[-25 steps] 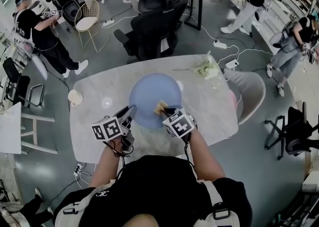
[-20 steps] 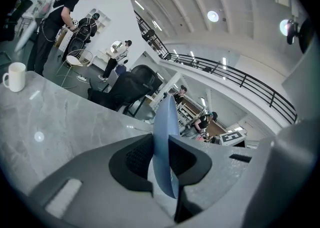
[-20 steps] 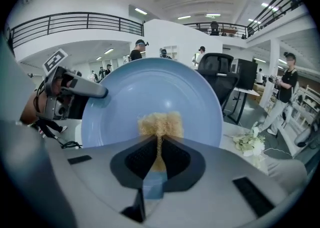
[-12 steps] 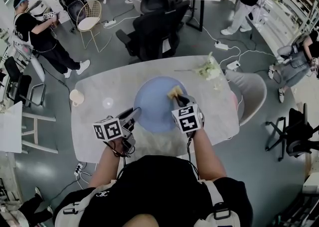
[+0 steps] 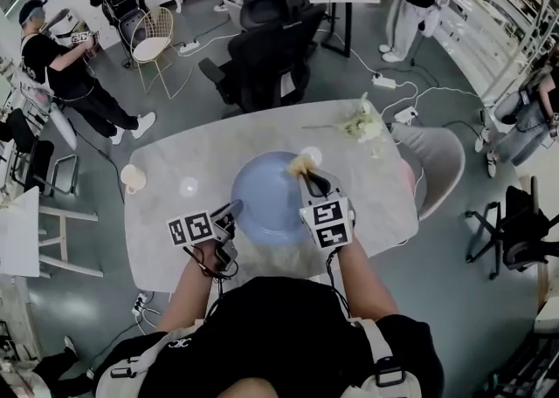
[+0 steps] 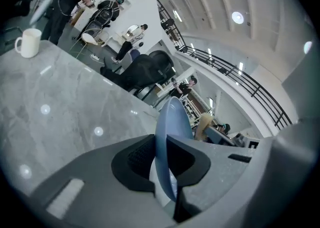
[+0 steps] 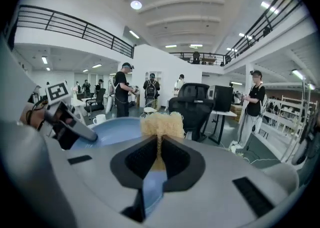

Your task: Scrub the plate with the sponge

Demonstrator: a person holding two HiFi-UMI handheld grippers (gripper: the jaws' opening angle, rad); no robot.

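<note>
Head view, nearest first: the person's two forearms reach out over the near edge of a pale marble bench (image 5: 175, 156). The left gripper (image 5: 232, 210) sits at the near left rim of a blue plate (image 5: 266, 200), and the left gripper view shows its fingers (image 6: 136, 158) clamped on that rim, with the plate seen edge-on between them. The plate lies over the middle of the bench; whether it rests flat or is tipped cannot be told. The right gripper (image 5: 307, 178) reaches across the plate's right side, its fingers (image 7: 139, 159) closed on a yellowish sponge (image 5: 302, 163), which sits at the plate's far right rim. On the bench a white mug (image 5: 132, 176) stands well apart from the plate at the left edge, and a pale crumpled item (image 5: 363, 122) lies near the far right corner. A grey chair (image 5: 441, 156) is just beside the bench on the right. Beyond the far edge stands a black office chair (image 5: 262, 56), and further off several people stand about the grey floor.
</note>
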